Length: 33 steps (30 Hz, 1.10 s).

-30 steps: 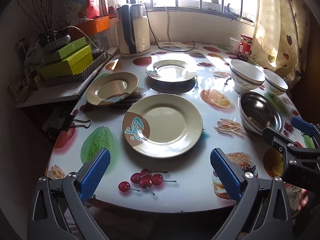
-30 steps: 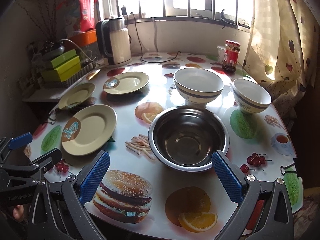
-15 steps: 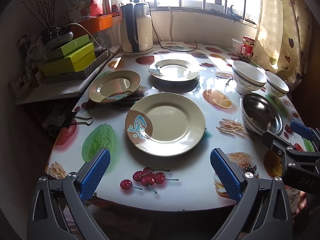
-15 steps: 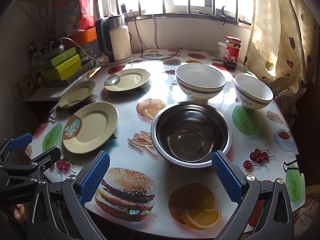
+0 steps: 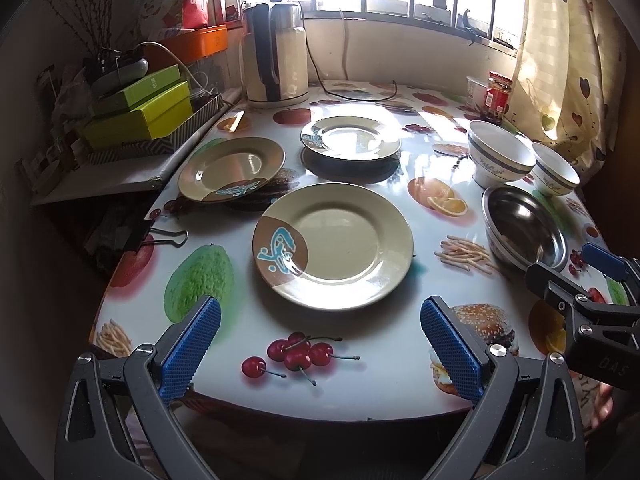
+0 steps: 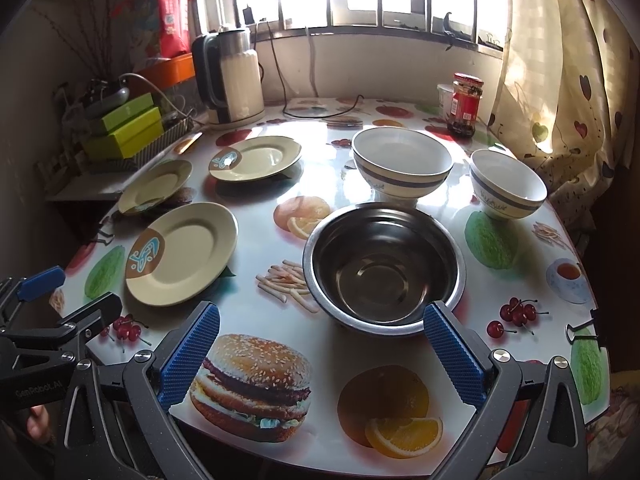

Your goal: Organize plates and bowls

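Left wrist view: the left claw (image 5: 320, 348) hangs released over the near edge of the glossy, fruit-and-burger printed surface (image 5: 360, 372), its blue-padded fingers (image 5: 192, 344) spread wide and holding nothing.
Nearest plate: a large round beige plate with a brown patch and blue motif (image 5: 333, 245) lies flat just beyond the left claw, not touched by it.
Other plates: a second beige plate with a brown band (image 5: 231, 168) sits farther back on the left; a third plate of the same pattern (image 5: 351, 137) rests nearer the window, well apart from the first.
Right wrist view: the right claw (image 6: 320, 356) is likewise released and empty, poised above the printed burger at the near edge.
Metal bowl: a round stainless-steel bowl (image 6: 384, 267) stands upright just ahead, its near rim beside the tip of the right-hand blue finger (image 6: 452, 352); whether the two touch cannot be told.
Ceramic bowls: a large white bowl with a blue-grey band (image 6: 402, 162) stands just behind the steel bowl; a smaller matching bowl (image 6: 507, 187) stands to its right, apart from both.
Background: a white and steel electric kettle (image 6: 234, 76) and a red-lidded jar (image 6: 466, 103) stand near the window wall.
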### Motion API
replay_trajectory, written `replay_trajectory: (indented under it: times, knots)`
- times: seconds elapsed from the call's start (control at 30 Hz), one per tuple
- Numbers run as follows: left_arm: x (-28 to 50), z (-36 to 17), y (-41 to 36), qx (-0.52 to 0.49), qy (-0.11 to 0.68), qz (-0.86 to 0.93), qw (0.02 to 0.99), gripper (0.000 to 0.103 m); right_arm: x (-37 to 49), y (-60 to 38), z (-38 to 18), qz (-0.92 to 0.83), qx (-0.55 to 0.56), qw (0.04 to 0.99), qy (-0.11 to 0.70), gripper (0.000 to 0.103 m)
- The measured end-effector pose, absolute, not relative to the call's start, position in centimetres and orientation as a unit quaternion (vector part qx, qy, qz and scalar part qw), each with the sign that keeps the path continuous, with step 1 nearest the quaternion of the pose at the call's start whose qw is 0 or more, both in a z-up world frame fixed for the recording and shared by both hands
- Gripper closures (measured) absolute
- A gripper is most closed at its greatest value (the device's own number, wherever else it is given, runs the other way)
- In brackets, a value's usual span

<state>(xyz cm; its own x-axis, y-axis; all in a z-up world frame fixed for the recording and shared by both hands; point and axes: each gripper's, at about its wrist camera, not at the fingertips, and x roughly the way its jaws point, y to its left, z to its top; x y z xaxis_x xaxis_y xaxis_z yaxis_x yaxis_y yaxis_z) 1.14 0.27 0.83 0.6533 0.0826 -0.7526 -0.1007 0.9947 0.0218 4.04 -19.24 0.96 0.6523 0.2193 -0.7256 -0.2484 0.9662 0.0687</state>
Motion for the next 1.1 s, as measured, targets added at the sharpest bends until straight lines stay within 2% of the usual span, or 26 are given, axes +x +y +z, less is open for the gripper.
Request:
replay_trajectory:
  times: [0.6,1.03,1.1]
  knots:
    - [1.3,0.9,0.8,-0.016,0.411,0.050,0.910,0.002,4.2,-19.0,1.1,0.135,-0.020,0.908,0.396,0.000]
    - [3.3,2.5,8.7,-0.056,0.395,0.094,0.912,0.003,8.6,-16.7,4.8,0.173,-0.037,0.912,0.370,0.000]
    - [3.9,2.6,10.1,-0.066,0.396,0.101,0.910,0.007,9.6,-15.8,5.2,0.197,-0.040,0.906,0.373,0.000]
